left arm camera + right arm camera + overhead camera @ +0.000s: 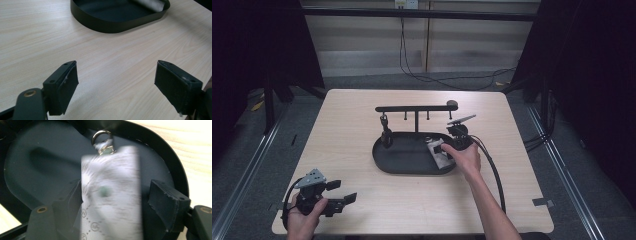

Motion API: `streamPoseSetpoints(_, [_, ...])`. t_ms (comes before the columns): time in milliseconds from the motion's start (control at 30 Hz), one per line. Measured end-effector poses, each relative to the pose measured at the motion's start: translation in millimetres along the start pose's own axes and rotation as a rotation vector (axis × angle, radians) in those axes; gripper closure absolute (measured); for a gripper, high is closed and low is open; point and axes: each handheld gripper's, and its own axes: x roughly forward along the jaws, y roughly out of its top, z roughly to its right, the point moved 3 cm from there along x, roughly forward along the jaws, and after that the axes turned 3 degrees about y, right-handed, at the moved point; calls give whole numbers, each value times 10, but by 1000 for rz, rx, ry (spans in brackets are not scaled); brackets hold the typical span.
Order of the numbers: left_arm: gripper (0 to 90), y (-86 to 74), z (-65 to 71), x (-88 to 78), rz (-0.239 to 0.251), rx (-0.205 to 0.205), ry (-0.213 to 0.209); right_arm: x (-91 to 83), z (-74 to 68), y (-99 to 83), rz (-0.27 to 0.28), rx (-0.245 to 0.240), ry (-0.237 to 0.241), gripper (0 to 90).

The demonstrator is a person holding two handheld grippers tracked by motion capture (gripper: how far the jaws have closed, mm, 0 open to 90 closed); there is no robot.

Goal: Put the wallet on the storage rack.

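Pale wood table (362, 115) — black tray (392, 162) centred (dark, perhaps curtained, surrounds).

Left gripper (343, 192) held low near the table's (362, 210) front left corner, jaws spread wide, nothing between them. Right hand (464, 156) reaches further in over the table; right gripper (115, 195) jaws parted, right pad clear.

overhead plus two close tool cameras

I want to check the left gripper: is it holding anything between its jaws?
No, the left gripper stands open over bare table.
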Motion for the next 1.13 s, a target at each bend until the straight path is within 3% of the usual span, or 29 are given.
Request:
streamPoseSetpoints(233, [187, -2, 1, 6, -2, -1, 2, -170, -19, 8, 67, -12, 34, 270])
streamPoseSetpoints(467, [191, -1, -13, 6, -1, -10, 10, -431, 44, -52, 138, -38, 33, 261])
streamPoseSetpoints(567, [193, 0, -18, 3, -3, -11, 11, -544, 121, -178, 160, -47, 15, 263])
streamPoseSetpoints(767, [193, -1, -10, 8, -6, -8, 14, -796, 298, -496, 217, -21, 19, 253])
streamPoseSetpoints(1133, [193, 0, -11, 11, -5, -11, 15, -1078, 466, -1127, 291, -11, -35, 228])
